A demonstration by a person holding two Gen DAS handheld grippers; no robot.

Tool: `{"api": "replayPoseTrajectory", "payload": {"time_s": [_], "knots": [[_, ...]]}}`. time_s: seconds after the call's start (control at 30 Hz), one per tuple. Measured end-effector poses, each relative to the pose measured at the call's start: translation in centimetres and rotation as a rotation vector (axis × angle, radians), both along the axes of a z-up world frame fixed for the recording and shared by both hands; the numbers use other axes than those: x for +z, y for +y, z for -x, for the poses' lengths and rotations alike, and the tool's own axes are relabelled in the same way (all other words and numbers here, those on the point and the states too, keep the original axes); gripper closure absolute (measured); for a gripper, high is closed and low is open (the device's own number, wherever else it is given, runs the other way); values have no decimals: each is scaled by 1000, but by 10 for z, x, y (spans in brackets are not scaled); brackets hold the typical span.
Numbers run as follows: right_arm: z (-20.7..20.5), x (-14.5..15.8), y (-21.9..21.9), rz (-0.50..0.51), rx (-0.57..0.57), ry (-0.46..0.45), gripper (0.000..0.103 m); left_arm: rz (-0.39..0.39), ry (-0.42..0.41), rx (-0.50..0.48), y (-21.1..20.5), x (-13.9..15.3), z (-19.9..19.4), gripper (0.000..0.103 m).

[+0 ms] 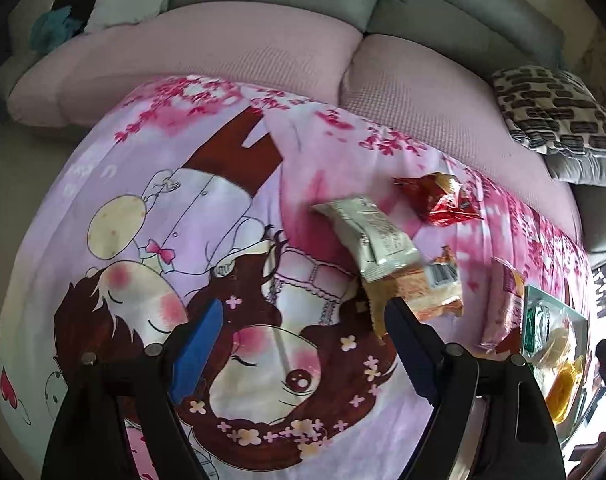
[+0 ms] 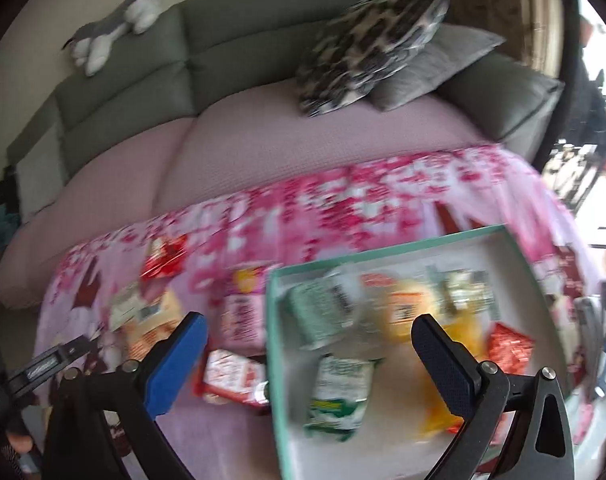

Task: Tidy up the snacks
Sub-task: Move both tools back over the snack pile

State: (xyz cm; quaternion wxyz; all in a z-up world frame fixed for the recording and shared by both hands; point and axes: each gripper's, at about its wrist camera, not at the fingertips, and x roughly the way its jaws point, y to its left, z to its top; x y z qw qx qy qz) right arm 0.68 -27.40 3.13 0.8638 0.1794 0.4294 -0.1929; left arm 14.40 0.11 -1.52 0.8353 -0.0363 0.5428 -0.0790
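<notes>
My left gripper (image 1: 303, 312) is open and empty, low over the pink cartoon cloth (image 1: 207, 240). Just ahead to its right lie a pale green-white snack packet (image 1: 373, 236) on an orange packet (image 1: 419, 292), with a red packet (image 1: 443, 200) beyond. My right gripper (image 2: 309, 326) is open and empty above the left edge of a teal-rimmed box (image 2: 273, 360) that holds several snacks, among them green packets (image 2: 339, 392), a yellow one (image 2: 407, 312) and a red one (image 2: 509, 350). Pink-white packets (image 2: 235, 374) lie left of the box. The right wrist view is blurred.
A sofa with a pink cover (image 1: 231, 60) stands behind the cloth, with patterned cushions (image 2: 367, 44) and a plush toy (image 2: 111, 28) on its back. The box also shows at the right edge of the left wrist view (image 1: 559, 304). The left gripper's body (image 2: 43, 364) shows at lower left.
</notes>
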Motion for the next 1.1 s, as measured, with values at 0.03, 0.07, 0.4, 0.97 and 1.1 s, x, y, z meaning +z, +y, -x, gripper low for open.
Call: {"api": "replayPoseTrajectory", "payload": {"time_s": [0.03, 0.07, 0.4, 0.97, 1.1], "knots": [[-4, -5, 7, 2, 19, 15, 4, 2, 4, 2, 0, -1, -1, 19], [-7, -8, 12, -1, 32, 19, 5, 4, 6, 1, -1, -1, -1, 19], [-31, -52, 38, -90, 151, 98, 22, -6, 62, -80, -33, -18, 8, 19], [-44, -74, 56, -115, 298, 140, 28, -15, 77, -67, -37, -20, 16, 19], [-33, -76, 50, -167, 280, 165, 28, -22, 70, -78, -40, -16, 18, 19]]}}
